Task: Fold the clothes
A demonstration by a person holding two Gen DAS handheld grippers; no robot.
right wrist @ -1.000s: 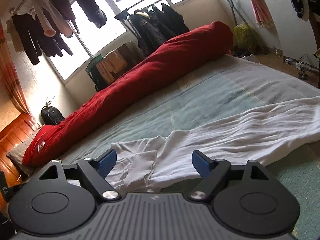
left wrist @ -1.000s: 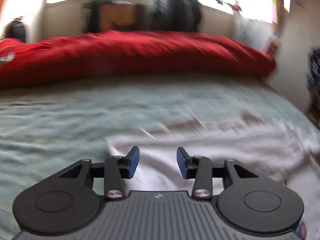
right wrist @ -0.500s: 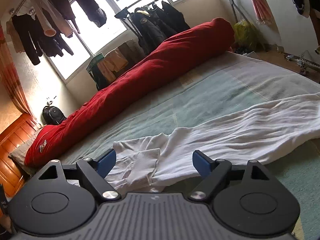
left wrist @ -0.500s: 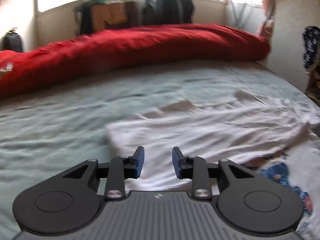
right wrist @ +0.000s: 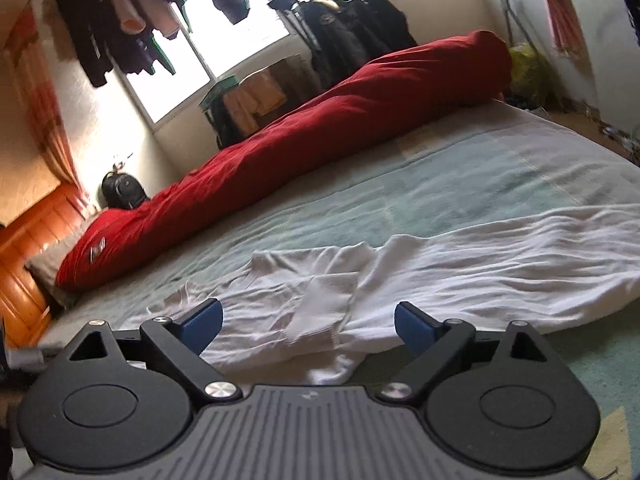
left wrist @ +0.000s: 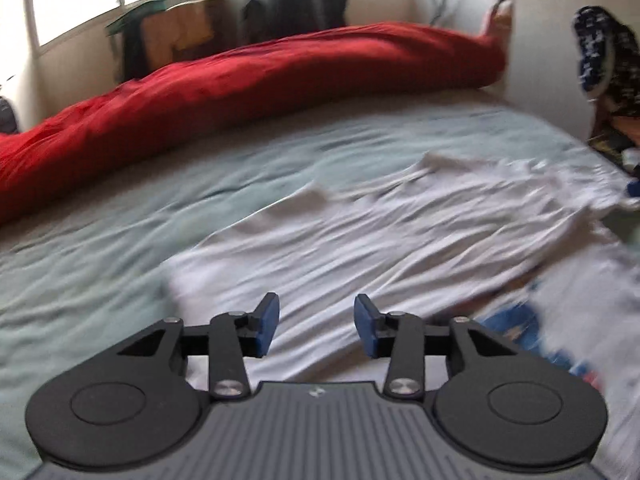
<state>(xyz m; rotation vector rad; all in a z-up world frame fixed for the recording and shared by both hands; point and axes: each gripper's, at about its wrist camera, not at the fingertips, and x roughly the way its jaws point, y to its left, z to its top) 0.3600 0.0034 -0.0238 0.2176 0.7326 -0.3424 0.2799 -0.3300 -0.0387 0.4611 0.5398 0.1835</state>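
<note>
White crumpled cotton garment (right wrist: 400, 280) lies just ahead of both pairs of blue-padded fingers, which stand apart and hold nothing; the right gripper (right wrist: 308, 322) faces its ribbed cuff (right wrist: 320, 312), the left gripper (left wrist: 316, 324) hovers over flatter cloth. Its long axis runs left to right across the pale green bed (right wrist: 460, 184), with a long red bolster (right wrist: 320, 128) along the far side.

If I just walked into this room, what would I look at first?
Probably the big red quilt, rolled up long along the far side of the bed under the bright window. Next, the white garment spread out wrinkly on the pale green sheet, right in front of the open right gripper. The left gripper is open over the same white cloth, and dark clothes hang on a rack by the window.
</note>
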